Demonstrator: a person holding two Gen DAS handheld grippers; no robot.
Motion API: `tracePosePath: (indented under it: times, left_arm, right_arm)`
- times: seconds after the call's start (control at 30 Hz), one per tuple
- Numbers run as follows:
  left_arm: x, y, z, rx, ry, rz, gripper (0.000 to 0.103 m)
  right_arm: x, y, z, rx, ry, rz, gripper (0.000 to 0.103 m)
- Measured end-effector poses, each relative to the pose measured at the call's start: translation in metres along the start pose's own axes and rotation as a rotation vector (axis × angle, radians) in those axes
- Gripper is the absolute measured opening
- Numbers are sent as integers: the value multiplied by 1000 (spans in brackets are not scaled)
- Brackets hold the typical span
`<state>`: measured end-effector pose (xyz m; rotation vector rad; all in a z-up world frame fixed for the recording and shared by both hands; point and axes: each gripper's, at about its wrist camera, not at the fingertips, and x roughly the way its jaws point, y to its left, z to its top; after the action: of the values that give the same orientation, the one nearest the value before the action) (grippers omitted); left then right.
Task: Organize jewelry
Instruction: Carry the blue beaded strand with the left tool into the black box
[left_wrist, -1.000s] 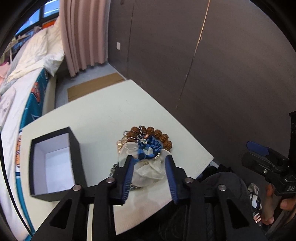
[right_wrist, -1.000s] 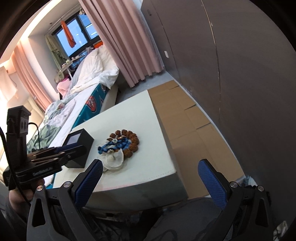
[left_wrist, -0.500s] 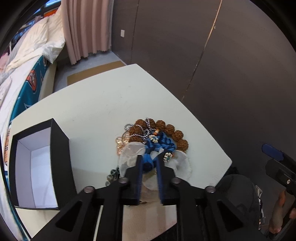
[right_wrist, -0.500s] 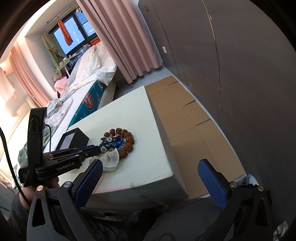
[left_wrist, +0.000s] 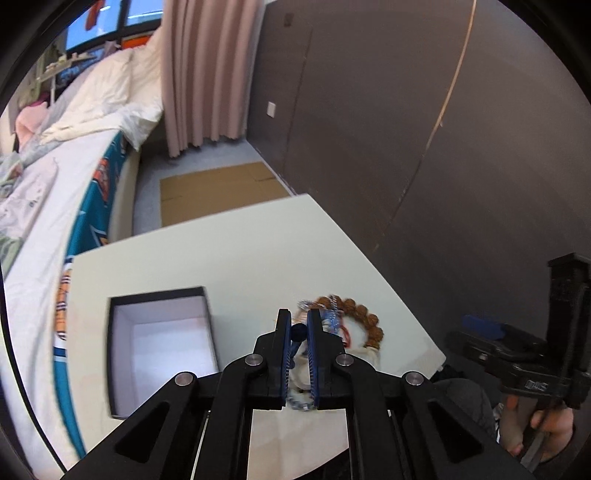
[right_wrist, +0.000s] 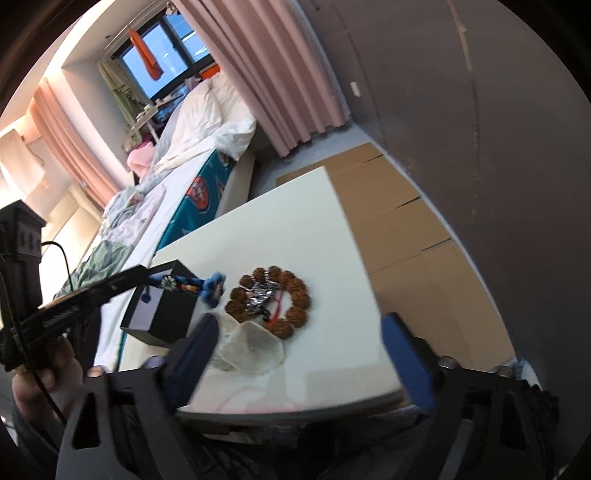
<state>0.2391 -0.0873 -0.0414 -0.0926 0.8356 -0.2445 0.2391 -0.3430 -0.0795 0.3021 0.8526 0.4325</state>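
Note:
My left gripper (left_wrist: 298, 325) is shut on a blue braided bracelet (right_wrist: 192, 285) and holds it lifted above the white table, between the open black box (left_wrist: 159, 343) and the jewelry pile. The bracelet hangs from the gripper's tip (right_wrist: 147, 275) over the box (right_wrist: 162, 314) in the right wrist view. A brown bead bracelet (right_wrist: 291, 295) with a silver chain (right_wrist: 260, 295) and a white pouch (right_wrist: 251, 347) lie on the table. My right gripper (right_wrist: 299, 343) is open and empty, near the table's front edge.
The white table (right_wrist: 295, 229) stands beside a bed (left_wrist: 44, 184) on the left and a dark wall (left_wrist: 443, 147) on the right. Flattened cardboard (right_wrist: 406, 236) lies on the floor beyond it. Pink curtains (left_wrist: 199, 66) hang at the back.
My left gripper shut on the blue bracelet, lifted it off the pile and moved left toward the black box. My right gripper came closer to the table and stayed open.

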Motion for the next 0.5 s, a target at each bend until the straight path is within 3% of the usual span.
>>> tracePosePath:
  times: [0.3, 0.43, 0.5]
  left_arm:
    - [-29, 29, -1, -61, -51, 39, 8]
    - [-39, 44, -3, -85, -68, 54, 9]
    - [-45, 51, -4, -95, -77, 60, 9]
  right_arm:
    - [57, 20, 21, 12, 153, 106, 53]
    - [82, 27, 26, 17, 220, 104, 47]
    - [94, 32, 27, -6, 246, 84, 39]
